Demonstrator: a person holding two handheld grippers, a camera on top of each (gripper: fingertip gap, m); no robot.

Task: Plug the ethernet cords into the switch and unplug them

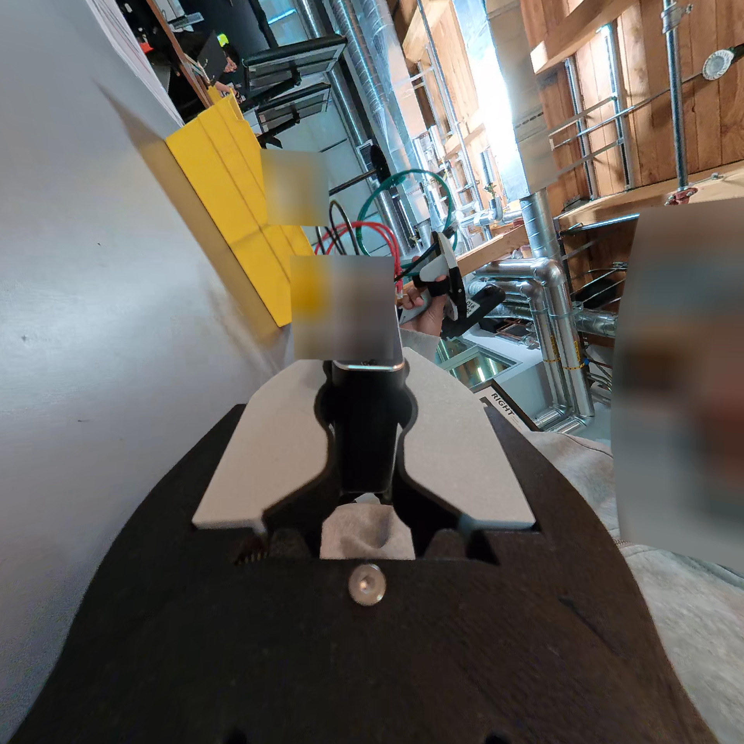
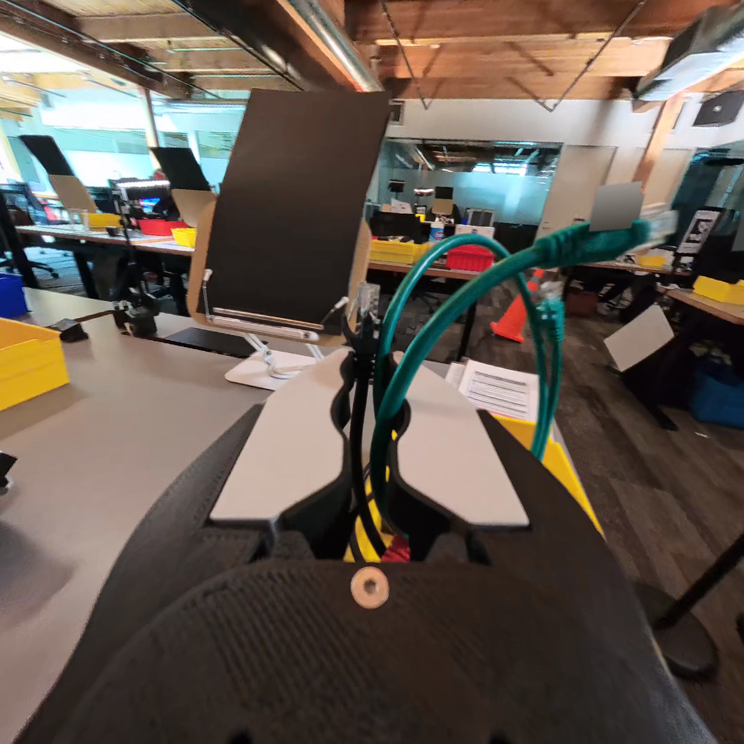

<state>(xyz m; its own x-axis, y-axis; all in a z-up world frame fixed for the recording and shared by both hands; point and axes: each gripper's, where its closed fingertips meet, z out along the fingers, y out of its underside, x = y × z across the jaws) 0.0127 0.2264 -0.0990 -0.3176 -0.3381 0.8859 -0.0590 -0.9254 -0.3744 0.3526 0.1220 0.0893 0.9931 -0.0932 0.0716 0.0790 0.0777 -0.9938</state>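
Note:
My left gripper point(image 1: 362, 368) is shut on the switch point(image 1: 364, 426), a black box with a silver edge, held off the table and partly behind a blur patch. My right gripper point(image 2: 368, 362) is shut on a black ethernet cord point(image 2: 358, 422) and a green ethernet cord point(image 2: 406, 362). The black cord's clear plug point(image 2: 368, 298) sticks up past the fingertips. The green cord loops upward, with plugs at the upper right point(image 2: 652, 225) and lower down point(image 2: 549, 300). A red cord point(image 2: 396, 553) shows under the jaws. The left wrist view shows the right gripper point(image 1: 439, 261) beyond the switch with green point(image 1: 386, 189) and red point(image 1: 362, 229) cords.
A yellow bin point(image 1: 225, 201) lies on the grey table point(image 1: 80, 282). Under my right gripper is a yellow bin point(image 2: 563, 463) near the table edge. A black panel on a white stand point(image 2: 294, 209), a sheet of paper point(image 2: 499, 386) and another yellow bin point(image 2: 28, 358) are on the table.

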